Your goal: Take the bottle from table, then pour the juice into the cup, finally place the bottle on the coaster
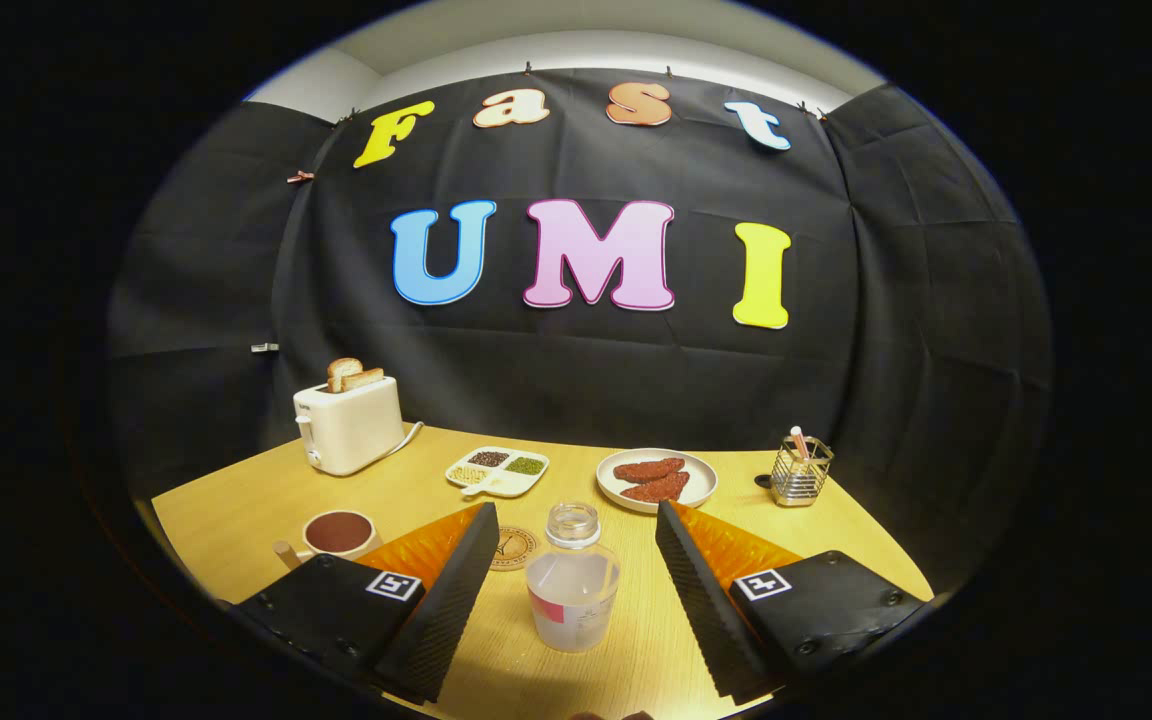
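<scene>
Upright clear plastic bottle (pixel 573 590), uncapped, standing on the pale wooden table (pixel 236 500) midway between the gripper (pixel 571 570) fingers, spread wide and touching nothing. Long axis vertical, neck rising just ahead. Beyond the left finger, a round patterned coaster (pixel 514 548) and a cream cup (pixel 338 534) of dark drink. Farther back, a white toaster (pixel 348 424) and a plate of brown patties (pixel 656 478). Closing path apparently clear.

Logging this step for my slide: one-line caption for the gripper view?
Open hand-held gripper straddles the upright bottle without touching it; cup and coaster lie beyond.
</scene>
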`<move>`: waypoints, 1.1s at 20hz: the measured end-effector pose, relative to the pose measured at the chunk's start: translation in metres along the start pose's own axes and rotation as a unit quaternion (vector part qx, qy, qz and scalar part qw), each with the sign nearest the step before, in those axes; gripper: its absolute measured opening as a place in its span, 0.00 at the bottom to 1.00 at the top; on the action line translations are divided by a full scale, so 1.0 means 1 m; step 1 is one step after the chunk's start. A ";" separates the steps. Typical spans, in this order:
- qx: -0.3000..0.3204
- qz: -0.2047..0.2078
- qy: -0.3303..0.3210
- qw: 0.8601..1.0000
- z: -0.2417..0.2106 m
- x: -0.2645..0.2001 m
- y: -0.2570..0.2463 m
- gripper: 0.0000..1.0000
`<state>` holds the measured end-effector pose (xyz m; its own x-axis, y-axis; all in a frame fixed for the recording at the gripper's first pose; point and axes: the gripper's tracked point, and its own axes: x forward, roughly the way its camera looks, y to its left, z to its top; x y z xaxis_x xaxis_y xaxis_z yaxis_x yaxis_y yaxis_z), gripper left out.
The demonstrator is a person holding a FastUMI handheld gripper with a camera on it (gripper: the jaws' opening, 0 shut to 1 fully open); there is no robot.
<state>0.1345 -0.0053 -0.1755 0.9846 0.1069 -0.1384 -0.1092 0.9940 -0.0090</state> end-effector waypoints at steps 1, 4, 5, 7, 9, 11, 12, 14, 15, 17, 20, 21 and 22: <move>0.002 0.001 0.003 1.000 -0.006 0.004 0.001 0.97; 0.001 0.004 0.013 1.000 -0.023 0.014 0.003 0.97; -0.002 0.003 0.015 1.000 -0.027 0.017 0.002 0.97; -0.004 0.002 0.018 1.000 -0.037 0.021 0.001 0.97; -0.005 -0.001 0.024 1.000 -0.048 0.024 0.000 0.97; -0.001 -0.004 0.030 1.000 -0.057 0.027 -0.001 0.97; 0.002 -0.006 0.034 0.999 -0.060 0.029 -0.002 0.97; 0.006 -0.005 0.039 0.999 -0.068 0.033 0.000 0.97; 0.004 -0.003 0.043 0.999 -0.072 0.035 0.002 0.97; -0.004 0.002 0.045 0.999 -0.076 0.038 0.005 0.98; -0.021 0.005 0.043 0.999 -0.079 0.042 0.007 0.97; -0.022 0.005 0.045 0.999 -0.081 0.043 0.006 0.97; -0.022 0.004 0.047 0.999 -0.082 0.045 0.005 0.97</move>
<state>0.1669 0.0022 -0.2634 0.9668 0.1092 -0.2311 -0.1240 0.9910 -0.0502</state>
